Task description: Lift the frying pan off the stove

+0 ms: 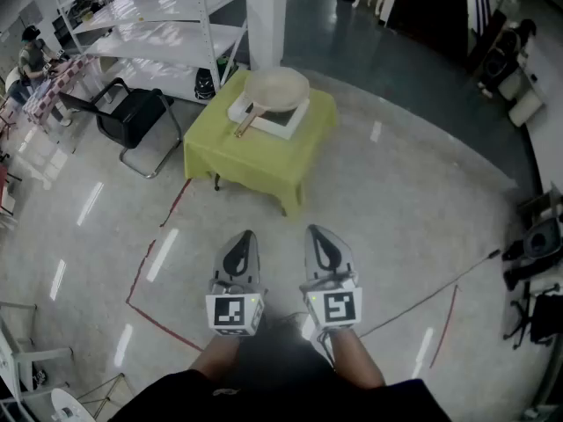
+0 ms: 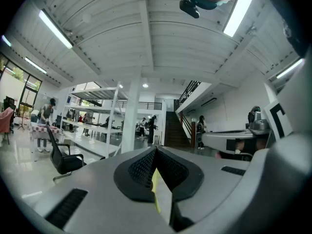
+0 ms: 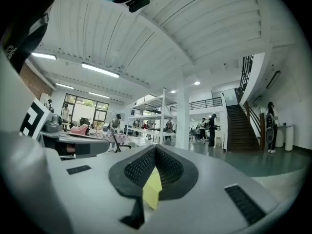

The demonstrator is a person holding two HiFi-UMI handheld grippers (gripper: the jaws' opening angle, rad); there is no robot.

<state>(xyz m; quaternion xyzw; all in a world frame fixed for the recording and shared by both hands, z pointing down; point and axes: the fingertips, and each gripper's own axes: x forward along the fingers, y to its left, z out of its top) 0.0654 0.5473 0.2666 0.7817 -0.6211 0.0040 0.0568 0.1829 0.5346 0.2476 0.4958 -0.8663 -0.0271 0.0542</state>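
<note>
In the head view, a cream frying pan (image 1: pixel 278 88) with a wooden handle (image 1: pixel 244 127) rests on a white stove (image 1: pixel 283 120). The stove stands on a small table with a yellow-green cloth (image 1: pixel 255 156), well ahead of me across the floor. My left gripper (image 1: pixel 245 236) and right gripper (image 1: pixel 317 231) are held side by side low in front of my body, far short of the table. Both are shut with nothing in them. In the left gripper view the dark pads (image 2: pixel 146 167) meet at the tip; the right gripper view shows its pads (image 3: pixel 168 167) the same.
A black chair (image 1: pixel 132 115) and white shelving (image 1: pixel 171 33) stand left of the table, with a white pillar (image 1: pixel 264 11) behind it. Red tape lines (image 1: pixel 145 266) cross the grey floor. Dark equipment (image 1: pixel 535 246) sits at the right edge. People (image 1: pixel 33 53) sit far left.
</note>
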